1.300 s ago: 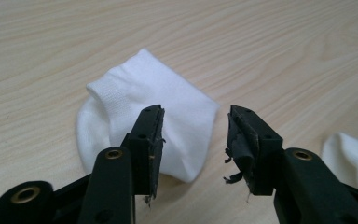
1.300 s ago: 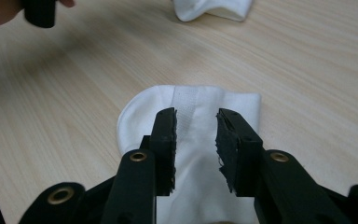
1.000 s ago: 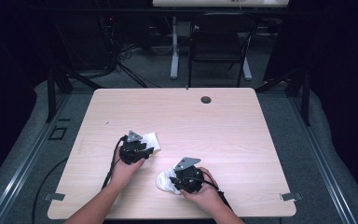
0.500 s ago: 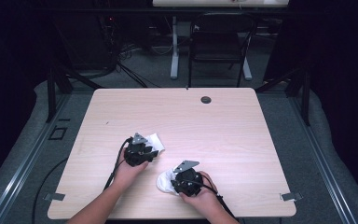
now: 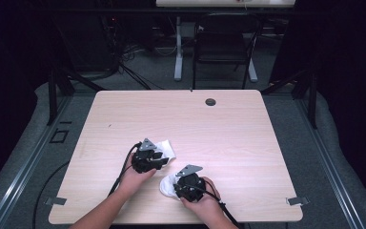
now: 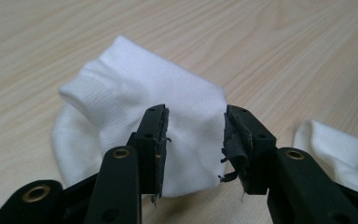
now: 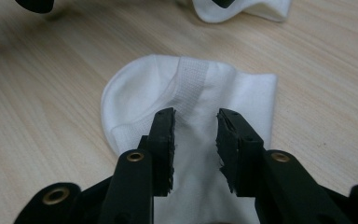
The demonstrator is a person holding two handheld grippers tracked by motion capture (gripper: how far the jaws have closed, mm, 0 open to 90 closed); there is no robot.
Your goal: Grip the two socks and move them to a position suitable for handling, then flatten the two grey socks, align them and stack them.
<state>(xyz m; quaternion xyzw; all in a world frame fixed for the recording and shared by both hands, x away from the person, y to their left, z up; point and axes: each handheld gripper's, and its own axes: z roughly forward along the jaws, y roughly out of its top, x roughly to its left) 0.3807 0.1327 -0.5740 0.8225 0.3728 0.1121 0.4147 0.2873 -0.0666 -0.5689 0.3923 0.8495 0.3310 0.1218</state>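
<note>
Near table's front edge [image 5: 171,220]: two socks [image 5: 166,149].

No legible text, label, brand, number or sign is present in any view. The white socks, the black gripper jaws and the wooden table surface carry no readable marking.
</note>
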